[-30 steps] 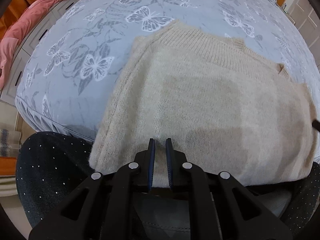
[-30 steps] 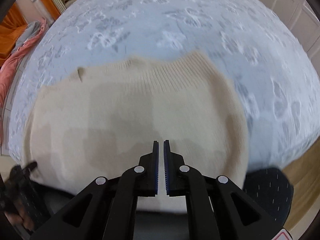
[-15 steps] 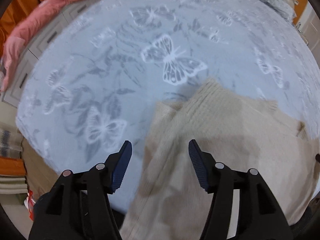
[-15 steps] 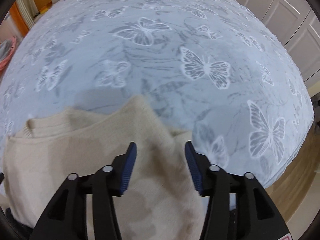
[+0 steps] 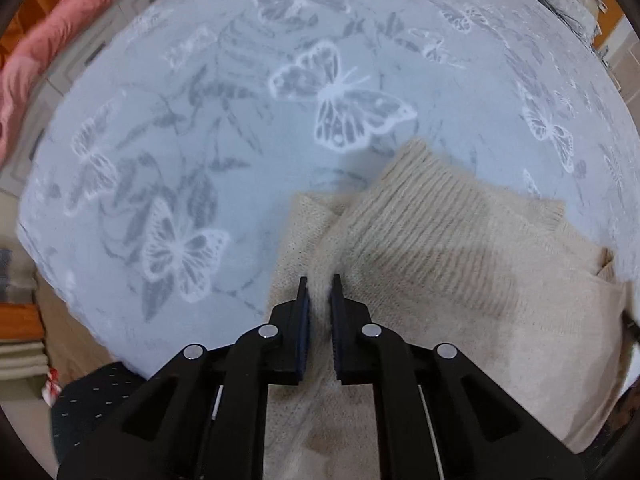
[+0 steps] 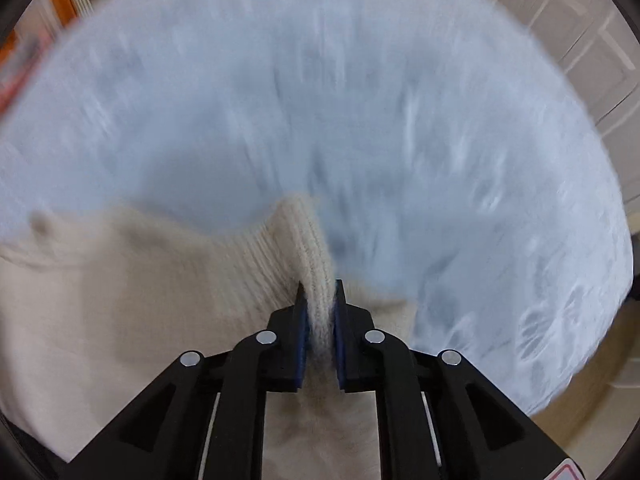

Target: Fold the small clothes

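Observation:
A cream knitted sweater (image 5: 460,248) lies on a pale blue bedspread with white butterflies (image 5: 200,120). In the left wrist view my left gripper (image 5: 319,280) is shut on a fold at the sweater's left edge, beside its ribbed band. In the blurred right wrist view the sweater (image 6: 120,280) fills the lower left, and its ribbed corner rises in a ridge. My right gripper (image 6: 319,286) has that ridge between its pads, its jaws closing on it and pressing the knit. Both grippers point steeply down at the bedspread (image 6: 360,100).
A pink cloth (image 5: 36,52) lies along the bed's upper left edge. A dark dotted fabric (image 5: 92,392) shows at the lower left, with folded items (image 5: 16,320) beside it. White cupboard doors (image 6: 592,48) stand past the bed's right side.
Both grippers moved from the sweater's near hem to its far corners, opened wide, then shut on the knit. The right view is now blurred.

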A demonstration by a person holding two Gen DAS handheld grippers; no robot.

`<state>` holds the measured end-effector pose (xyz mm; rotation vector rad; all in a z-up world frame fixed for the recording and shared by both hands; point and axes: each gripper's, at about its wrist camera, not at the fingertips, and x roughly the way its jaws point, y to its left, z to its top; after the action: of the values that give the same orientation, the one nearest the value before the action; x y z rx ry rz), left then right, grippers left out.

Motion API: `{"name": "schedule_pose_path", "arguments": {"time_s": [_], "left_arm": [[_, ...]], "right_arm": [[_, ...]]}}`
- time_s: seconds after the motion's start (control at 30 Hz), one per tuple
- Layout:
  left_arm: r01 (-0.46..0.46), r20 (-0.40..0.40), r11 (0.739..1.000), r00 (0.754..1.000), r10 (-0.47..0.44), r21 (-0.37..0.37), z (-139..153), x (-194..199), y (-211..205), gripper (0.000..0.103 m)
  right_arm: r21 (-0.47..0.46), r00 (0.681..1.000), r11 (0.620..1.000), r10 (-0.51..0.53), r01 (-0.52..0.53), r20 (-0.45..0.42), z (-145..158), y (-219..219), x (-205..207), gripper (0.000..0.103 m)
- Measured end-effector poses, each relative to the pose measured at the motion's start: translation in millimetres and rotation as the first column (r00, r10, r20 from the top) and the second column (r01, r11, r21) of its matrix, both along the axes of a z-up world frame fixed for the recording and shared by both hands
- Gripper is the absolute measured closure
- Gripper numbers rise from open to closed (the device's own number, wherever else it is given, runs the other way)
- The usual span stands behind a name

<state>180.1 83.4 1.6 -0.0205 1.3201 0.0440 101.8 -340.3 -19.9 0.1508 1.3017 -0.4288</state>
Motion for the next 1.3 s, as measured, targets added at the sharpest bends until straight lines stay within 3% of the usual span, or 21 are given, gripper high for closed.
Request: {"name": "schedule_pose_path", "arguments": {"time_s": [0.13, 0.23, 0.37, 0.57, 0.9, 1.07, 1.17, 1.3], "left_arm": [[0.026, 0.073, 0.997, 0.997, -0.032, 0.079, 30, -18, -11, 0.091], [0.064, 0.087, 0.991, 0.993, -0.075, 0.121, 41, -36, -24, 0.090], [0.098, 0.083, 0.984, 0.990, -0.111, 0.149, 47, -58, -39, 0.085], [0.118, 0.052, 0.980, 0.990, -0.128, 0.161, 41, -83, -43, 0.084], [0.092, 0.024, 0.984, 0.995, -0.097, 0.156, 32, -91, -30, 0.084], [0.052, 0.027, 0.988, 0.998, -0.057, 0.143, 33, -88, -16, 0.083], [-0.017, 0.023, 0.995, 1.000, 0.014, 0.098, 31, -83, 5, 0.063], [-0.127, -0.026, 0.991, 0.991, 0.128, 0.027, 17, -72, 40, 0.057]], "right_arm": [[-0.093, 0.985, 0.996, 0.010, 0.006, 0.170, 66, 30, -16, 0.085], [-0.047, 0.974, 0.995, 0.096, -0.088, 0.203, 81, 67, -24, 0.081], [0.089, 0.965, 0.971, 0.203, -0.220, 0.166, 65, 124, -26, 0.087], [0.120, 0.946, 0.942, 0.298, -0.313, 0.124, 45, 185, -24, 0.088], [0.097, 0.931, 0.927, 0.363, -0.363, 0.020, 10, 204, -7, 0.088], [0.105, 0.935, 0.930, 0.350, -0.353, 0.052, 19, 203, -6, 0.088], [0.122, 0.939, 0.931, 0.340, -0.343, 0.045, 17, 198, 0, 0.088], [0.084, 0.922, 0.918, 0.388, -0.387, 0.008, 4, 207, 3, 0.088]]}}
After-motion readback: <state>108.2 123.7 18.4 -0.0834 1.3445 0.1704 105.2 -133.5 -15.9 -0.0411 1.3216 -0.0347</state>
